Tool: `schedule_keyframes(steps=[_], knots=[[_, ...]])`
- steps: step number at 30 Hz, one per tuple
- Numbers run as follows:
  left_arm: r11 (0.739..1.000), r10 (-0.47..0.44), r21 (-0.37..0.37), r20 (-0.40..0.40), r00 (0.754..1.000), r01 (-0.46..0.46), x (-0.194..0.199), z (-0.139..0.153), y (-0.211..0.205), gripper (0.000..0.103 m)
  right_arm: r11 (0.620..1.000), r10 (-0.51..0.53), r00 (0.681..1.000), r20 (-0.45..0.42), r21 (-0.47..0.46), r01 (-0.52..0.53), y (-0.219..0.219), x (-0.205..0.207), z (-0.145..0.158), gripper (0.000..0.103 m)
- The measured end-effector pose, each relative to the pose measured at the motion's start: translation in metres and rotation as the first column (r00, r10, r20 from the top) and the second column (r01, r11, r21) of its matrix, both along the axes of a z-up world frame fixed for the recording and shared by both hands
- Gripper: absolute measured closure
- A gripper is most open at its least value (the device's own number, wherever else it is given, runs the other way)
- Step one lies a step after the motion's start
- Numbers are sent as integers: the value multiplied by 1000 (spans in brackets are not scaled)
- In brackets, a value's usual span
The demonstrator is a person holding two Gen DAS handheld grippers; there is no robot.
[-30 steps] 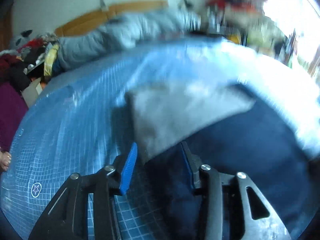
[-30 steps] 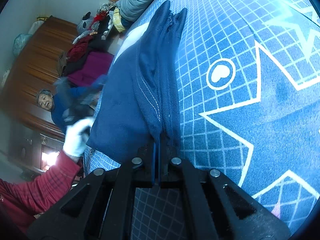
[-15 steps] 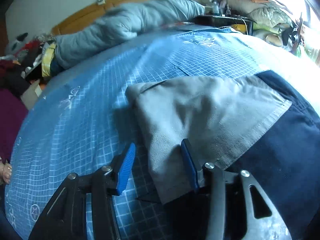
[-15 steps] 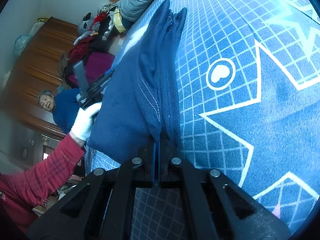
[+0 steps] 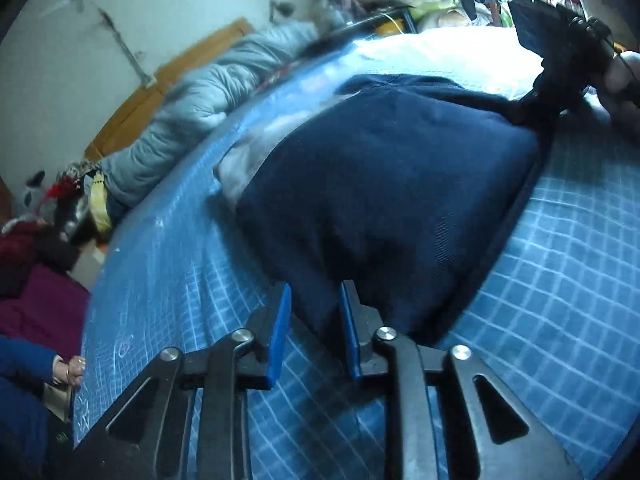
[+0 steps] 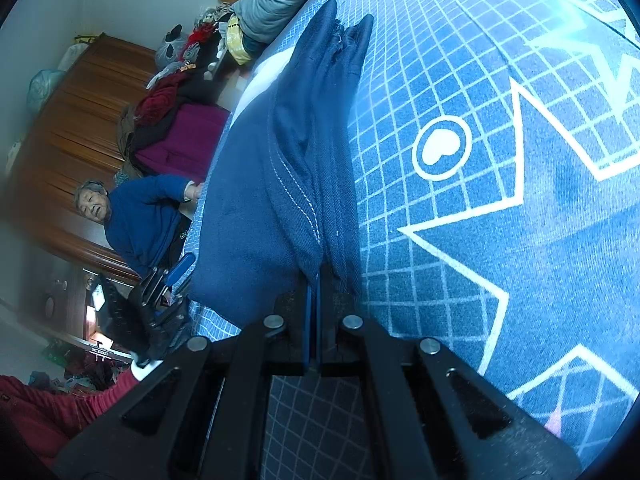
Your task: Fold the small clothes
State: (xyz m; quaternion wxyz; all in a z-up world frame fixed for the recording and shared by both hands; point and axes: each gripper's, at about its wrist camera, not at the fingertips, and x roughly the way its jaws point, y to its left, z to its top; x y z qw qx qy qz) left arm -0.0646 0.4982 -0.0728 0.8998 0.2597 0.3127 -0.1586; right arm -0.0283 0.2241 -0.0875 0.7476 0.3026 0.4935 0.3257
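A navy garment [image 5: 380, 184] lies in a puffed heap on the blue grid bedspread [image 5: 560, 280], with a pale grey lining [image 5: 248, 160] showing at its far left edge. My left gripper [image 5: 314, 296] is open at the heap's near edge, and dark cloth reaches between the blue pads [image 5: 280, 328]. My right gripper [image 6: 314, 280] is shut on a bunched navy edge of the garment [image 6: 280, 168], which stretches away from it. The same right gripper [image 5: 560, 52] appears at the far corner in the left wrist view. In the right wrist view the left gripper [image 6: 172, 276] sits low beside the cloth.
A grey padded quilt [image 5: 192, 120] lies along the wooden headboard [image 5: 132, 108]. Piled clothes [image 5: 40, 248] and a wooden wardrobe [image 6: 68, 112] stand beyond the bed's side. A person in a blue top [image 6: 140, 216] sits at the bed's edge. A red sleeve [image 6: 60, 412] shows low left.
The left gripper has swung down to the garment's near edge and its jaws have narrowed. Navy cloth now covers most of the grey lining. The right gripper has stayed put, still clamped.
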Motion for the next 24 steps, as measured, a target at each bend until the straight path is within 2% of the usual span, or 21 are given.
schedule_keyframes(steps=[1,2,3,5,6,7,8,9,11,14,15,16,17,18,20,23,24], knots=[[998,21,-60,-21,1000,-22,-2,8,6,79,1000,1,1000,-1,1,-1,0,0,0,103],[991,50,-126,-18,999,-52,0,20,14,71,1000,1,1000,-1,1,-1,0,0,0,103],[983,76,-165,0,997,-75,-3,30,18,70,1000,1,1000,-1,1,-1,0,0,0,103],[967,111,-233,10,994,-106,1,41,24,57,1000,1,1000,0,0,-1,0,1,-1,103],[968,93,-232,-7,996,-92,4,37,21,55,1000,1,1000,0,0,-1,-1,1,-1,103],[978,61,-199,-38,997,-68,7,26,14,51,1000,0,1000,0,-1,0,0,1,-1,103],[989,26,-140,-103,994,-41,14,6,7,52,1000,0,1000,0,-2,0,0,1,0,103],[991,18,-129,-113,993,-32,15,-7,4,52,1000,-1,1000,1,-4,1,1,1,0,103],[988,8,-153,-140,990,-29,20,-3,6,51,1000,-4,1000,1,-6,4,2,1,1,103],[944,56,-308,-214,975,-121,31,15,28,51,1000,-15,1000,-3,-11,15,3,0,2,103],[931,82,-328,-230,970,-157,30,18,35,51,999,-26,1000,6,-40,26,4,-3,7,101],[920,111,-343,-242,964,-192,28,21,44,51,997,-32,999,24,-75,34,6,-7,14,99],[912,126,-353,-246,961,-210,22,21,42,51,992,-42,998,46,-120,47,10,-14,23,91],[900,143,-369,-252,957,-231,13,21,49,51,986,-47,997,60,-157,56,13,-21,33,73],[880,179,-390,-259,949,-273,-3,26,67,51,968,-55,988,148,-234,89,19,-38,62,53],[860,213,-409,-257,943,-306,-16,28,81,51,944,-40,948,314,-298,138,31,-46,107,53],[855,216,-417,-255,942,-309,-19,33,82,51,941,-24,935,353,-308,141,38,-40,117,56]])
